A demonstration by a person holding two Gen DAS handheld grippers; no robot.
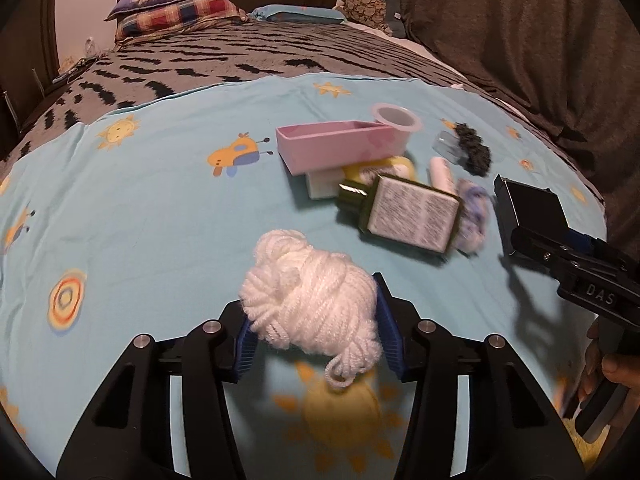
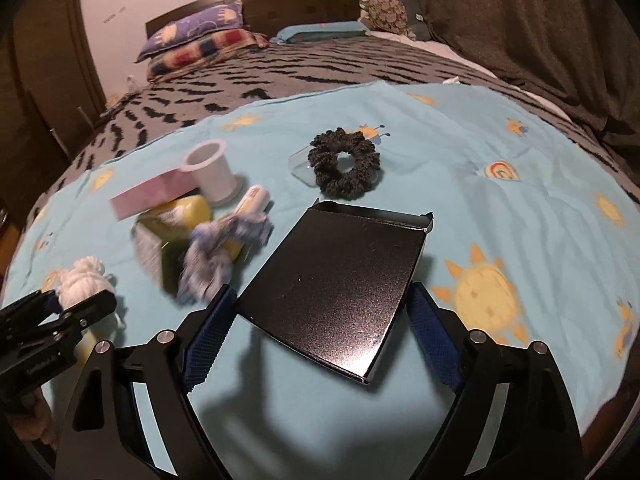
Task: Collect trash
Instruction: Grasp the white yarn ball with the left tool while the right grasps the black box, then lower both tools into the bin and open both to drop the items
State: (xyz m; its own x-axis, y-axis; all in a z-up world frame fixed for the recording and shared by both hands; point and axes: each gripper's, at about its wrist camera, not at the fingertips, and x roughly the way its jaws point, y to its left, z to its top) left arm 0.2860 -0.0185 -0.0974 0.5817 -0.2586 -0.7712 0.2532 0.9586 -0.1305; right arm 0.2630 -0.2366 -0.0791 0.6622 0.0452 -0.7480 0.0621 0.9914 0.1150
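My left gripper (image 1: pixel 316 332) is shut on a bundle of white yarn (image 1: pixel 312 308), its blue pads pressing both sides just above the blue sheet (image 1: pixel 160 200). From the right wrist the same yarn (image 2: pixel 80 276) shows in the left gripper (image 2: pixel 76 300) at the far left. A flat black box (image 2: pixel 340 284) is held tilted above the sheet with my right gripper (image 2: pixel 320 316) shut on its two long edges; its shadow falls below. In the left wrist view that right gripper (image 1: pixel 548 240) and the black box (image 1: pixel 532 212) are at the right.
A heap lies mid-sheet: pink box (image 1: pixel 332 144), clear cup (image 1: pixel 396 118), green labelled bottle (image 1: pixel 408 216), white tube (image 1: pixel 440 174), blue-white scrunchie (image 2: pixel 224 248). A black scrunchie (image 2: pixel 344 164) lies apart on a clear plastic piece. Pillows and headboard stand far back, a dark curtain at right.
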